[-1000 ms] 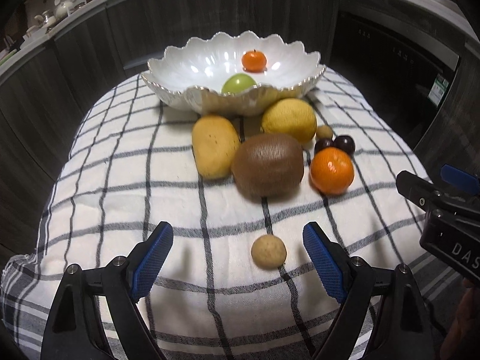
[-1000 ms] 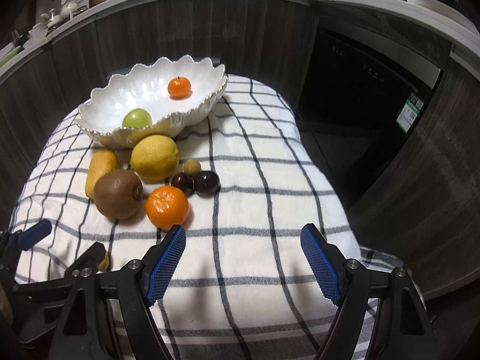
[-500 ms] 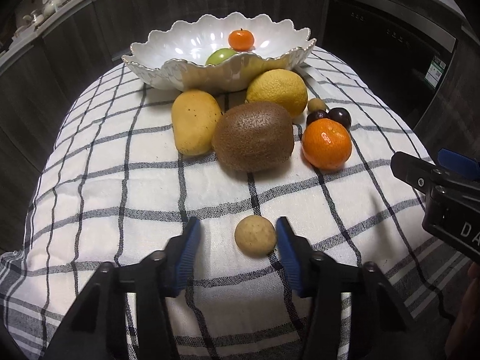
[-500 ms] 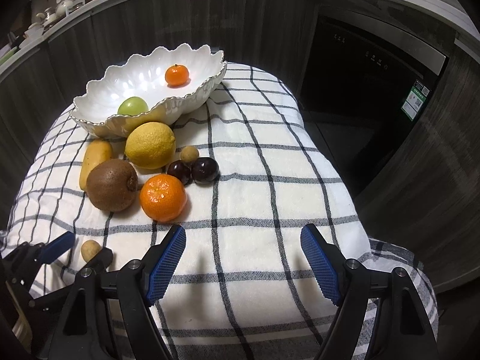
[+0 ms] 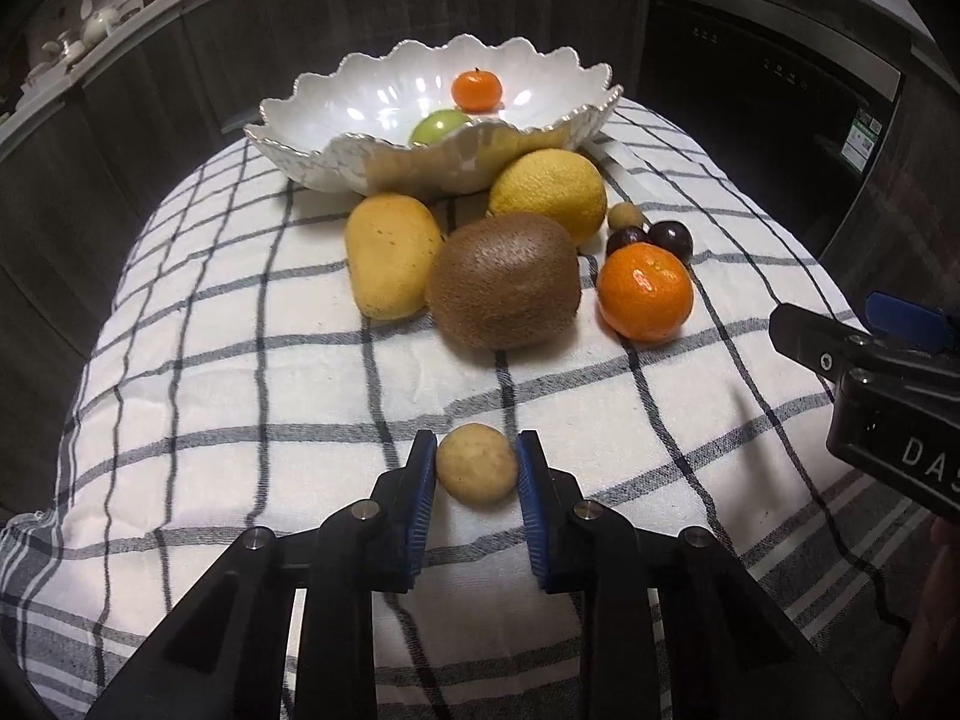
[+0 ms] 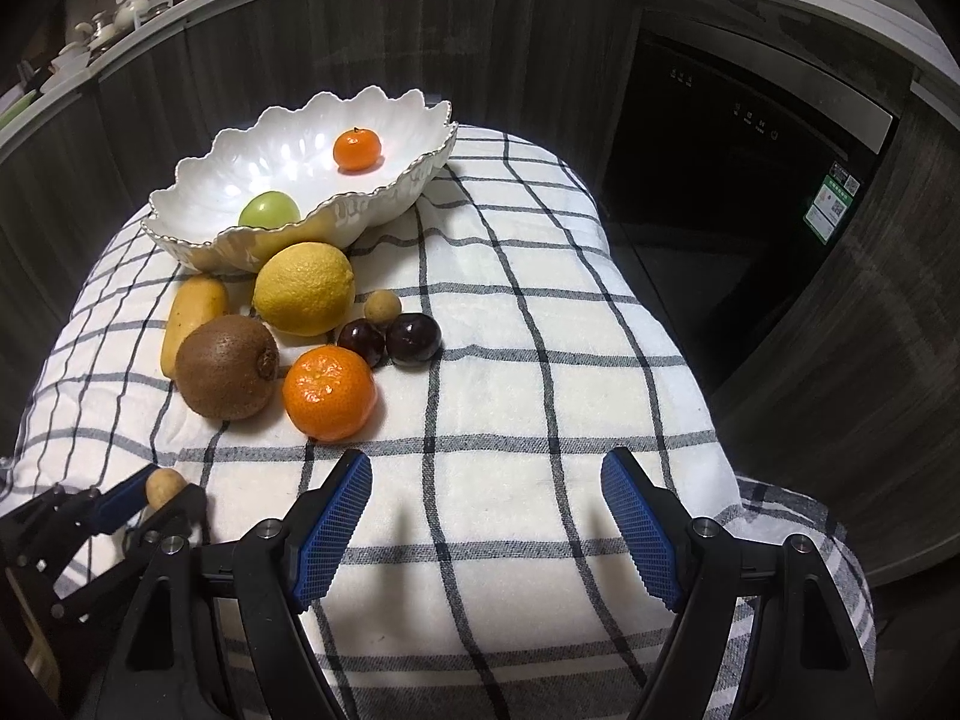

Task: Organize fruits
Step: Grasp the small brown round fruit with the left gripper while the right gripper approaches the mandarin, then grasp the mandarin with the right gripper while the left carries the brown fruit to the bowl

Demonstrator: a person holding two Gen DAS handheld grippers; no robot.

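My left gripper (image 5: 477, 441) is shut on a small tan round fruit (image 5: 476, 464), which rests on the checked cloth (image 5: 240, 396); both blue pads press its sides. Beyond it lie a kiwi (image 5: 504, 279), a yellow mango (image 5: 391, 255), a lemon (image 5: 549, 195), an orange (image 5: 645, 291), two dark plums (image 5: 671, 238) and another small tan fruit (image 5: 625, 216). The white scalloped bowl (image 5: 336, 162) at the back holds a small orange (image 5: 476, 90) and a green fruit (image 5: 441, 125). My right gripper (image 6: 486, 462) stands open over bare cloth, to the right of the fruits.
The cloth drapes over a small table whose edges fall away on all sides. Dark wood cabinet fronts (image 6: 300, 48) curve round behind it. A black built-in appliance (image 6: 738, 138) stands to the right. Bare cloth (image 6: 570, 360) stretches right of the fruit pile.
The left jaws have closed from wide apart onto the small tan fruit, after nosing a little closer to it. The right gripper has kept still and open.
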